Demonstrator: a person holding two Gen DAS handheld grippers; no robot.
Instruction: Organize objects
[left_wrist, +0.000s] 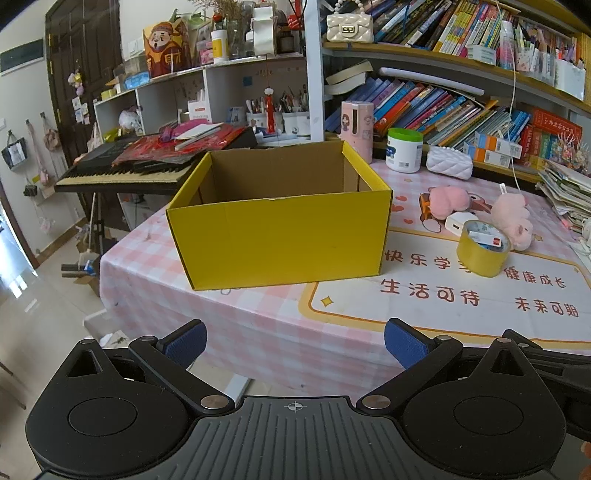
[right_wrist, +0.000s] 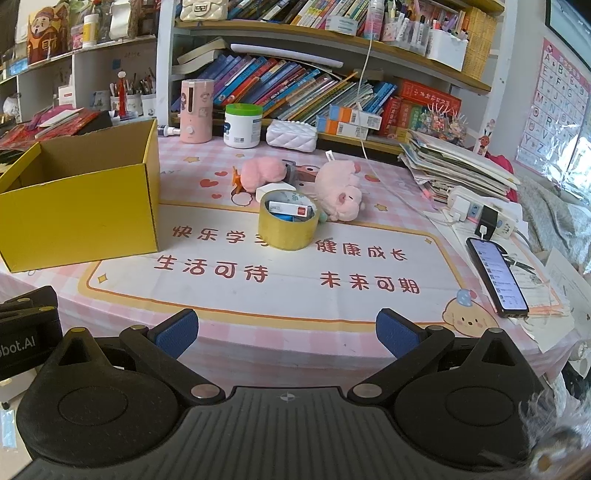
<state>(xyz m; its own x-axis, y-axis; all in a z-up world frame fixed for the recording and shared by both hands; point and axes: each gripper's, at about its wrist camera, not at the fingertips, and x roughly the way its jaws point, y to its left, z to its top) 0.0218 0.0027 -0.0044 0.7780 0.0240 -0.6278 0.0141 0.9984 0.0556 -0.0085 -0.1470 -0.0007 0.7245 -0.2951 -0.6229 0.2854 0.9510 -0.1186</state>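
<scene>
An open yellow cardboard box (left_wrist: 280, 236) stands empty on the pink checked tablecloth, at the table's left; it also shows in the right wrist view (right_wrist: 79, 210). To its right lie a yellow tape roll (left_wrist: 482, 254) (right_wrist: 288, 227) with a small white-and-red box (right_wrist: 288, 209) inside it, a white charger (left_wrist: 458, 223), and two pink plush toys (left_wrist: 448, 201) (left_wrist: 513, 221) (right_wrist: 338, 192). My left gripper (left_wrist: 295, 343) is open and empty, in front of the box near the table's front edge. My right gripper (right_wrist: 288, 330) is open and empty, in front of the tape roll.
A phone (right_wrist: 496, 277) lies at the table's right edge beside a power strip (right_wrist: 480, 214) and a stack of papers (right_wrist: 454, 162). A pink humidifier (right_wrist: 196, 110), a green-lidded jar (right_wrist: 242, 125) and a white quilted pouch (right_wrist: 291, 134) stand at the back. A keyboard piano (left_wrist: 122, 170) stands left.
</scene>
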